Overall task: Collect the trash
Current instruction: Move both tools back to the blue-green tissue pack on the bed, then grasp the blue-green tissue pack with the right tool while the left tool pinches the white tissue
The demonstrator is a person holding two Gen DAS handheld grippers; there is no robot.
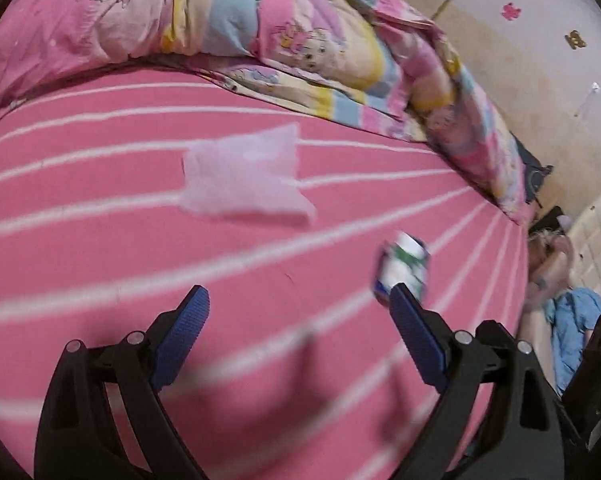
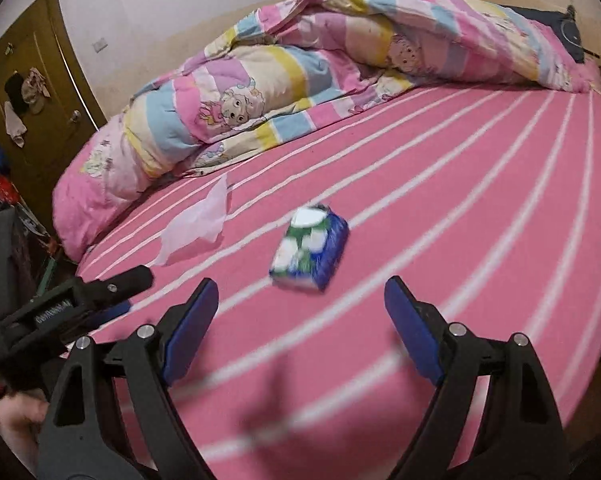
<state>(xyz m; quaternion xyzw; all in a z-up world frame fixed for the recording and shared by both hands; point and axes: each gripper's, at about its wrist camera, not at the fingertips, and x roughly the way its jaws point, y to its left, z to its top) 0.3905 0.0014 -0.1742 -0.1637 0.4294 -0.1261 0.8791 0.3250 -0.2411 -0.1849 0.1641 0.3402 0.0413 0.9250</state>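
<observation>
A thin translucent white plastic bag lies flat on the pink striped bed sheet; it also shows in the right wrist view. A small blue, green and white carton lies on the sheet to the bag's right; in the left wrist view the carton sits just beyond my right fingertip. My left gripper is open and empty, hovering short of the bag. My right gripper is open and empty, just short of the carton. The left gripper shows at the left edge of the right wrist view.
A rumpled pastel cartoon quilt and a pink pillow lie along the bed's far side. A brown door with hanging clothes stands at the left. Clothes and a cream cushion lie past the bed's right edge.
</observation>
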